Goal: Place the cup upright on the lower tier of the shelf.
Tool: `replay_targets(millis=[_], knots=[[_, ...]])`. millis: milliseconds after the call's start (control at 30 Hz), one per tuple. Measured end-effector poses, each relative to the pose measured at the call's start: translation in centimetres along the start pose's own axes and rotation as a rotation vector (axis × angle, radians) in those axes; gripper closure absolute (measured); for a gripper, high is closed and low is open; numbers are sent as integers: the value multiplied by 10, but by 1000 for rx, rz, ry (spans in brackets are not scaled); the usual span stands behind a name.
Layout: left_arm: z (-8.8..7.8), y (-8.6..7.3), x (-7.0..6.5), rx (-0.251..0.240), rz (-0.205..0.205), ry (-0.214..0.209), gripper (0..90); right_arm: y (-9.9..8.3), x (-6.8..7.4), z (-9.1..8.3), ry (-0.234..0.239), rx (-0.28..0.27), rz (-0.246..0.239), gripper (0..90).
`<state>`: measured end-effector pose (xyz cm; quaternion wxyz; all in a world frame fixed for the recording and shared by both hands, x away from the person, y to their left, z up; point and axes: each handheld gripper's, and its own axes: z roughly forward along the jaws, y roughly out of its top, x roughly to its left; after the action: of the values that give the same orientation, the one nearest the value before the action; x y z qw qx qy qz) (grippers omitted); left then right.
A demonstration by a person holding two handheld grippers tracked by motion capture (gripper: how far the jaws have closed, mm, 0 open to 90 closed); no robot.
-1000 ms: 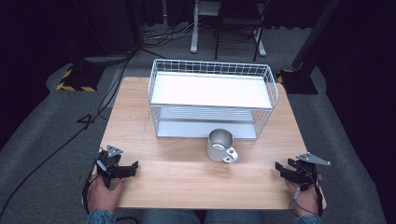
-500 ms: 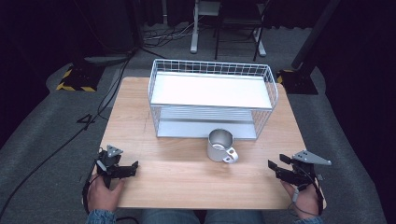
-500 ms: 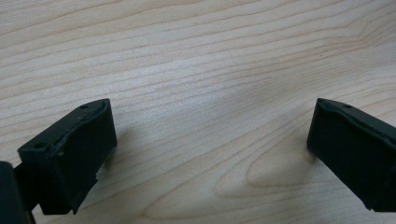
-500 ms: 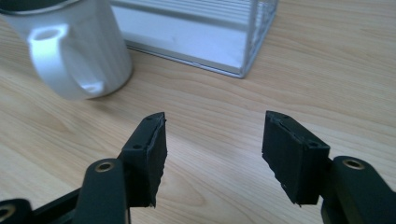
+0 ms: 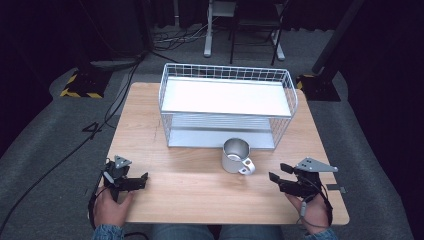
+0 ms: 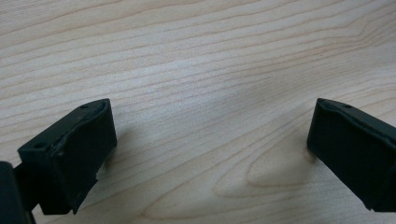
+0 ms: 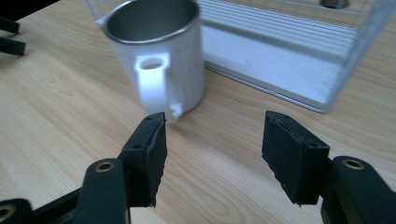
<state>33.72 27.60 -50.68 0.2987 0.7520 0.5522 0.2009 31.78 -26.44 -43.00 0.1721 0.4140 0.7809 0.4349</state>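
Right gripper sat low at the lower right of the high view, jaws parted to a middling gap with nothing between them, pointed toward frame centre. Its jaws had just narrowed slightly. In the right gripper view the same jaws rose from the bottom edge, and the metal mug stood just beyond them in the upper left, upright, handle turned toward me, apart from both pads.

Left gripper rested at the lower left of the high view, jaws spread wide over bare table, holding nothing.

Mid-frame in the high view, the mug stood on the wooden table just in front of the wire basket, whose white shelf lay higher in the frame.

Judgement: this was the approach to the mug, grasp not yet made. The next move called for carrying my right jaws forward and leftward, squaring them on the handle or wall, then closing.
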Motion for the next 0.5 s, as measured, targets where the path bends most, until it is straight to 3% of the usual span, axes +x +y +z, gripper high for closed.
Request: replay_targets(millis=[200,500], knots=[[0,0,0,0,0,0,17,10,18,17,56,9,-45,406],[0,0,0,-2,-2,0,16,16,25,37,86,39,-68,431]])
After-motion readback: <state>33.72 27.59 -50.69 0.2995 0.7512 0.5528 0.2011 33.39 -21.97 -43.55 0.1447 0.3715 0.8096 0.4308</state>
